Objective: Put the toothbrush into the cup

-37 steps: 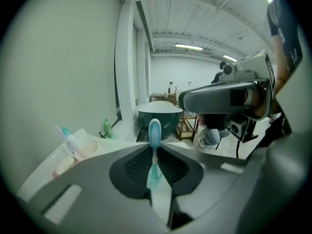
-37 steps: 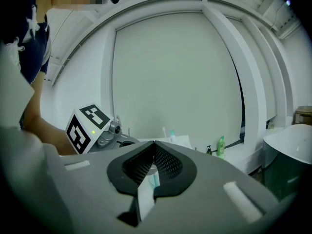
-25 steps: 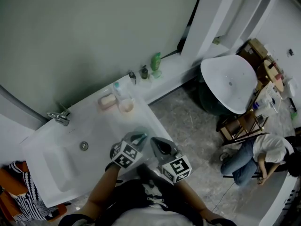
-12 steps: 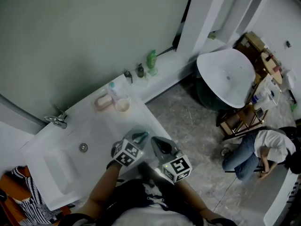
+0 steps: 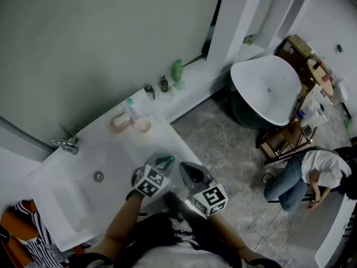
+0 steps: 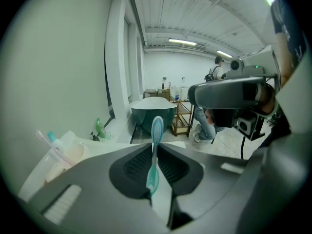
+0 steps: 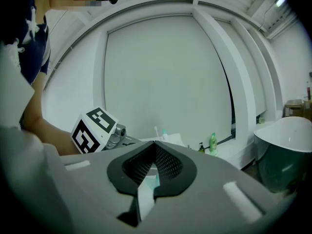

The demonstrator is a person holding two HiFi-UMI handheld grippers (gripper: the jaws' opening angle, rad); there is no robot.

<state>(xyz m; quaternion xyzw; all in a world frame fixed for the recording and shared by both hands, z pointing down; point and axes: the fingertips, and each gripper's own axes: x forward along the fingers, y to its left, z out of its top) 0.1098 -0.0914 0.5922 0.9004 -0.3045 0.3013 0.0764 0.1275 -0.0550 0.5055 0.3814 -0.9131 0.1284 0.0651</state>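
Left tool (image 5: 165, 161) pinching the teal toothbrush (image 6: 155, 150), brush head past the jaw tips, over the washbasin surface (image 5: 114, 152) — cup (image 5: 143, 125) well apart. Right tool (image 5: 190, 172) alongside, jaws pressed together — both forearms reaching forward

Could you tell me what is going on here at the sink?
A person at the sink holds a gripper in each hand. The left gripper is shut on a teal toothbrush; the right gripper beside it is shut and empty. The cup stands at the sink's back edge, the toothbrush not yet in it.
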